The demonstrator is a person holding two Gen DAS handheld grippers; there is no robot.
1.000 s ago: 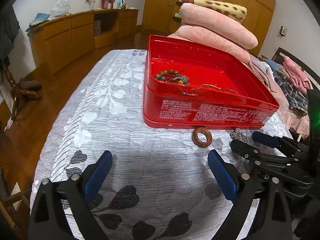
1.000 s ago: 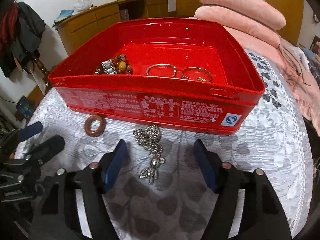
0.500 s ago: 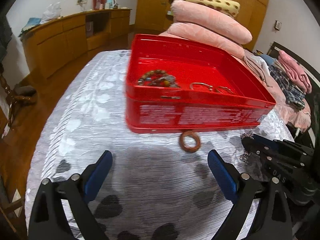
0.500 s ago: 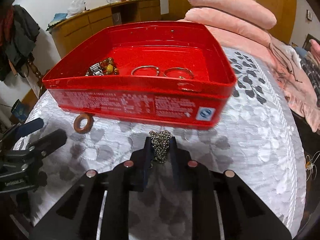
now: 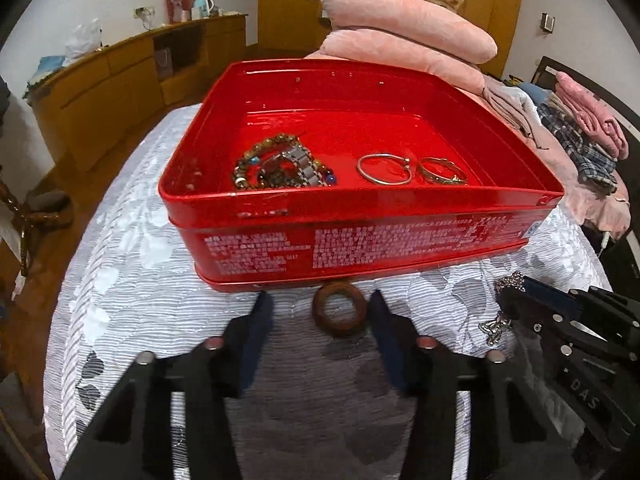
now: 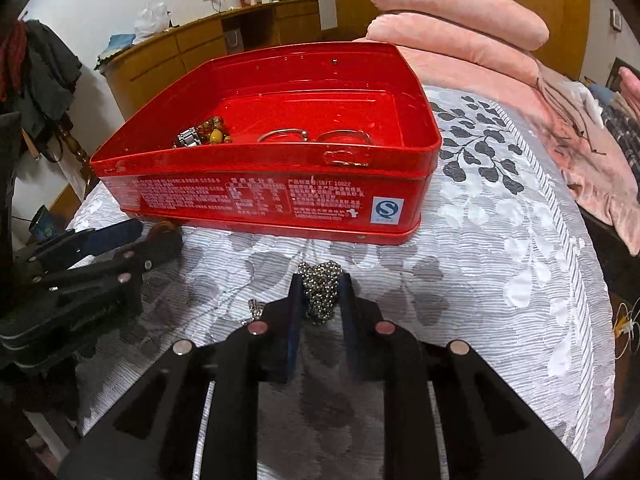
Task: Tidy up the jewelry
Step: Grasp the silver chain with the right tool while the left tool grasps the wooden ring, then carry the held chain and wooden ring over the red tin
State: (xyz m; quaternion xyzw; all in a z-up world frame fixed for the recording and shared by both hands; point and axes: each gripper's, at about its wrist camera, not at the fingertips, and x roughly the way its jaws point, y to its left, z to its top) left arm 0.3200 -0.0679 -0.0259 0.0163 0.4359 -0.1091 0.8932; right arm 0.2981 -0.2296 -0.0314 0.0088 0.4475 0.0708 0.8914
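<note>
A red tin box stands on the white patterned tablecloth. In it lie a bead bracelet and two metal bangles. A brown wooden ring lies on the cloth in front of the box, between the fingers of my left gripper, whose jaws stand partly closed around it with gaps on both sides. My right gripper is shut on a silver bead chain. The chain also shows in the left wrist view, hanging from the right gripper.
Pink pillows and folded clothes lie behind and right of the box. A wooden cabinet stands at the back left. The table edge runs along the right. The left gripper shows in the right wrist view.
My left gripper moved forward to the wooden ring and narrowed its jaws around it. My right gripper closed on the bead chain and keeps hold of it.
</note>
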